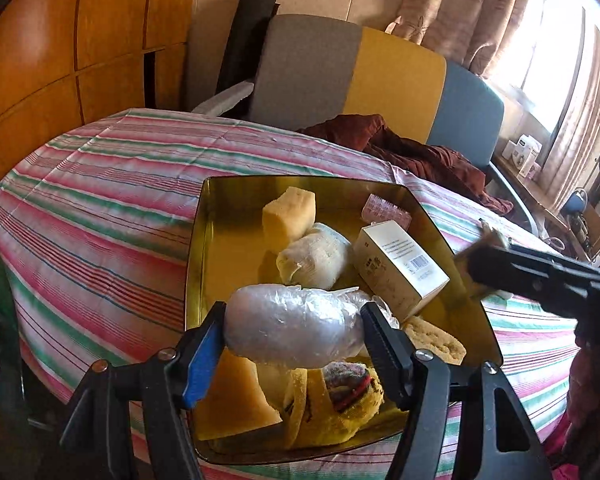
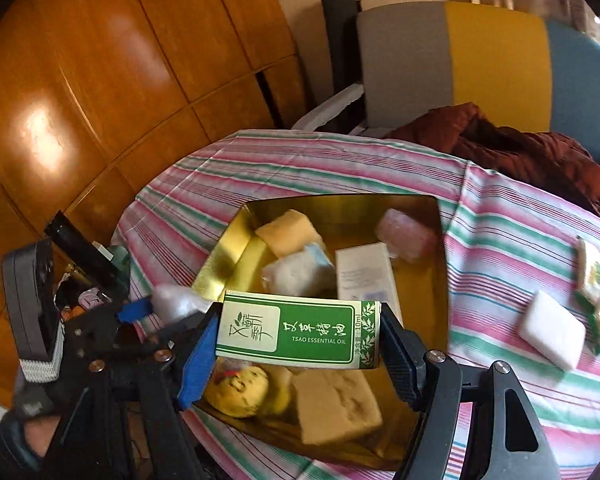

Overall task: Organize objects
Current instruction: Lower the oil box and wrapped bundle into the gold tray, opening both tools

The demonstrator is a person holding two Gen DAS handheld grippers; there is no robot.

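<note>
Two grippers over gold tin, each with an item between the fingers.

Left gripper (image 1: 292, 334): crinkly plastic-wrapped bundle (image 1: 296, 328), rounded and translucent, between blue pad and ribbed black pad; contact of pads with wrap unclear, so cannot tell whether gripped or released. Right gripper (image 2: 298, 330): clamped end to end on green-and-white essential oil box (image 2: 296, 330), glossy card, held level above tin. Square gold tin (image 1: 204, 216), shiny metal with rounded corners, on striped pink-green cloth (image 1: 100, 200). Inside: porous yellow sponge block (image 1: 288, 214), white gauzy wrapped roll (image 1: 314, 256), white carton with barcode (image 1: 400, 264), pink ridged item (image 1: 384, 210), yellow knitted piece (image 1: 332, 404). On cloth right of tin: white rectangular bar (image 2: 552, 332), small green-edged packets (image 2: 596, 292).
</note>
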